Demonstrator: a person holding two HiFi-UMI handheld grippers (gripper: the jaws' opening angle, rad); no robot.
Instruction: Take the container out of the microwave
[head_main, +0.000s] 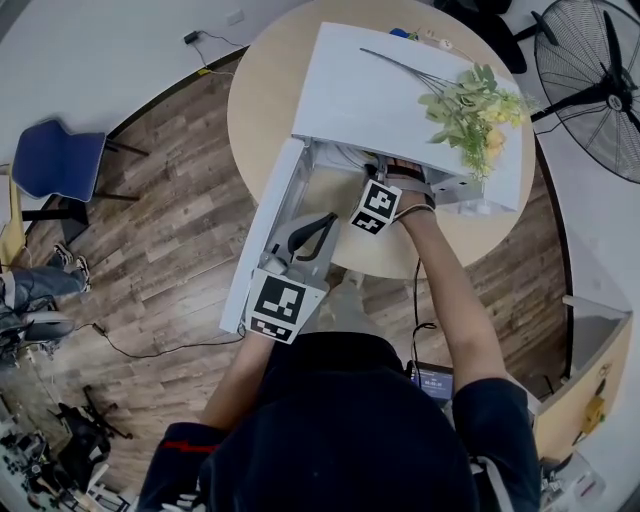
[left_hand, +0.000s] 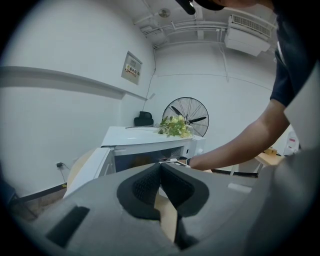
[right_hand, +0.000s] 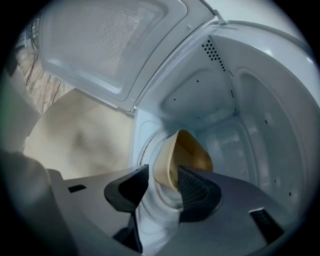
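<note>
**Container (right_hand: 192, 152) inside the microwave (head_main: 380, 90), my right jaws astride its rim**

Well to the left of the microwave, a blue chair (head_main: 55, 160) stands on the wood floor. The microwave's door (head_main: 262, 250) is swung open at its left side. My left gripper (left_hand: 160, 167) is just in front of that door, outside the microwave. Its jaws are pressed together with nothing between them (its camera looks past them at the microwave's front). The microwave sits on a round table (head_main: 255, 100), which shows bare to the microwave's left and in front of it.

At the microwave's opening, my right gripper (right_hand: 163, 173) is in the white cavity. Its jaws stand a narrow way apart, one on each side of the tan container's rim. The right-hand pad lies close against the inner wall. A sliver of white shows between the other pad and the outer wall, so I am not clamped on it. The container rests on the cavity floor, near the front of the microwave.

On top of the microwave, toward its right end, lies a spray of green and yellow flowers (head_main: 468, 105). Beyond the microwave's right side stands a black fan (head_main: 590, 80), apart from the table.
</note>
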